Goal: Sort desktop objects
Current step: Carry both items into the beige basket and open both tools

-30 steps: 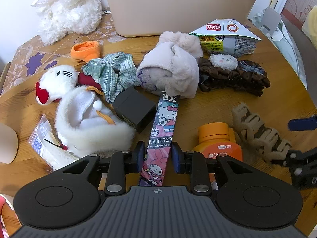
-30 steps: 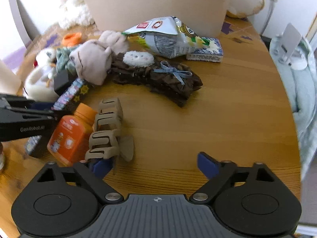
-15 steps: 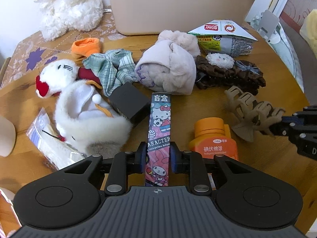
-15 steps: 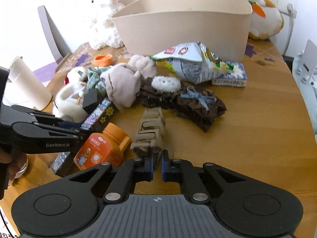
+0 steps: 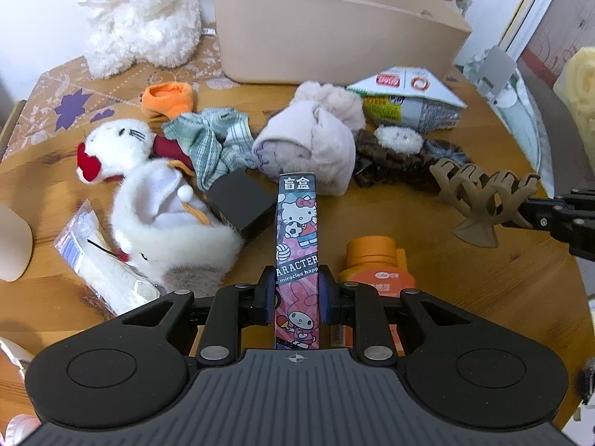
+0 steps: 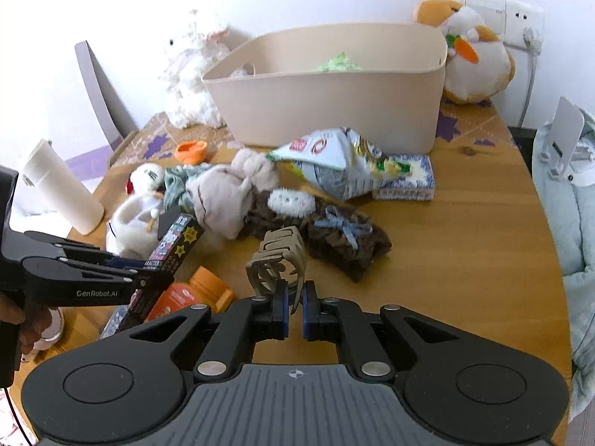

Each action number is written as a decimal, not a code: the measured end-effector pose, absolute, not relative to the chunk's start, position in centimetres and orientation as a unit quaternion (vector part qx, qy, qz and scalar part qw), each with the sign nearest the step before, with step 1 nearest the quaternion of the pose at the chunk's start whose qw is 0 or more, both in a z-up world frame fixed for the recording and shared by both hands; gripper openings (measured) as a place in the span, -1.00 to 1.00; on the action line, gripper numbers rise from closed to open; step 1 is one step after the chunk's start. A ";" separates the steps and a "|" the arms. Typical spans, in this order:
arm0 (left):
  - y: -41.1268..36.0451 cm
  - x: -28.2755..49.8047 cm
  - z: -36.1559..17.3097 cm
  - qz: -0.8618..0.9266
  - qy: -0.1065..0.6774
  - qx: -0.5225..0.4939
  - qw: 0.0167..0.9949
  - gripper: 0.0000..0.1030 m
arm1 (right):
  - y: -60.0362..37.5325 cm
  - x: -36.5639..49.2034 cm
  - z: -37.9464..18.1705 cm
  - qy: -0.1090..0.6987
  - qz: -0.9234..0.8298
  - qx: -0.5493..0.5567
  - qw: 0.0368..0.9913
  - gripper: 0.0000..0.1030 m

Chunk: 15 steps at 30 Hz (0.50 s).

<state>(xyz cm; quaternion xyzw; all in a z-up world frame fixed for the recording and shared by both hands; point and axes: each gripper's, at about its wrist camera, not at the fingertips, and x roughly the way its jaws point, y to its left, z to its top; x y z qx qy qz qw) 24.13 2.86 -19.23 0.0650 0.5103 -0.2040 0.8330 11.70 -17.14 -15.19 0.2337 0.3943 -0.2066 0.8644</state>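
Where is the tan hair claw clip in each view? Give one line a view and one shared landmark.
Left wrist view: the hair claw clip is at the right edge, held off the table by the right gripper.
Right wrist view: it is at lower centre, pinched in that gripper.
Shared landmark: the beige bin at the table's far side.

Two grippers [image 5: 296, 297] [image 6: 295, 306], one beige bin [image 6: 334, 111], three plush toys [image 6: 472, 52] [image 6: 193, 70] [image 5: 115, 148], one orange bottle [image 5: 375, 264], one hair claw [image 6: 277, 264].
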 end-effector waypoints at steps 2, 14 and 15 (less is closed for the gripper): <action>3.1 24.0 -18.6 -0.208 0.505 0.061 0.836 -0.55 | -17.3 11.6 -14.2 0.386 -0.206 0.230 0.869 -0.88; 3.0 26.4 -11.6 -0.223 0.419 0.029 0.880 -0.55 | -20.5 12.7 -8.0 0.322 -0.223 0.192 0.900 -0.88; 2.7 27.1 -11.0 -0.225 0.410 0.032 0.883 -0.55 | -21.0 13.0 -7.7 0.318 -0.229 0.187 0.901 -0.88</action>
